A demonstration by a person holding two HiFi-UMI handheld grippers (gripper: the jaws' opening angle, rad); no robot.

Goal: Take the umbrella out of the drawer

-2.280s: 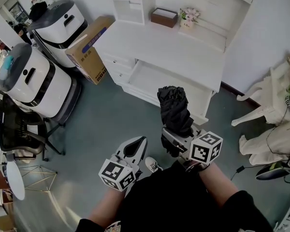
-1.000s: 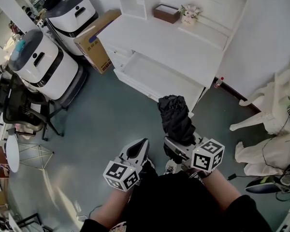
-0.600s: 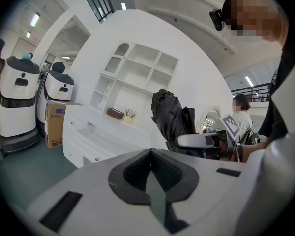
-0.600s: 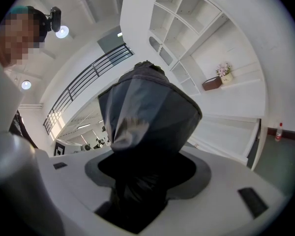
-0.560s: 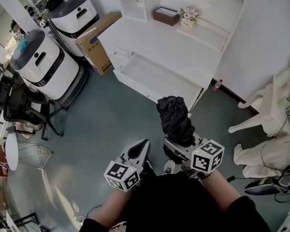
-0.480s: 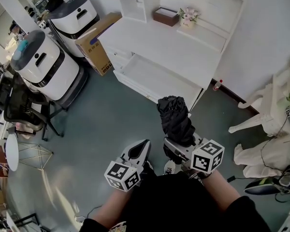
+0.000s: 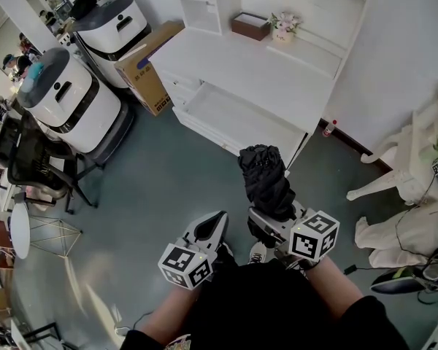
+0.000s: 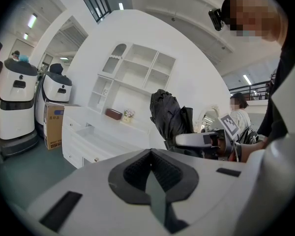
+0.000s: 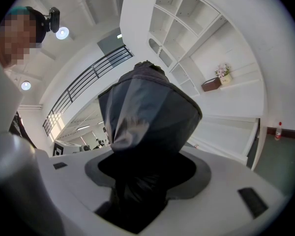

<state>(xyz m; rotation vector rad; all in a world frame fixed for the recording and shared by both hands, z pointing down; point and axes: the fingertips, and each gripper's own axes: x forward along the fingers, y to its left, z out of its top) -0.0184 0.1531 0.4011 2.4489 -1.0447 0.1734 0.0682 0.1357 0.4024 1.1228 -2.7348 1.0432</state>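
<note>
Our right gripper clamps the umbrella, well clear of the open drawer. Our left gripper is closed and empty. Removal looks done; next we'd likely set it down.

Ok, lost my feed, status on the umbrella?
Right tool shut on umbrella, upright, out of the open drawer. Left tool shut, empty. Nothing in the way.

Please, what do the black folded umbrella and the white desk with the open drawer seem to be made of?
Black folded umbrella: thin synthetic cloth, probably nylon or polyester; it crumples in soft folds with a faint sheen.
White desk with open drawer: likely painted wood or board; smooth, matte, even white with straight panel edges.
</note>
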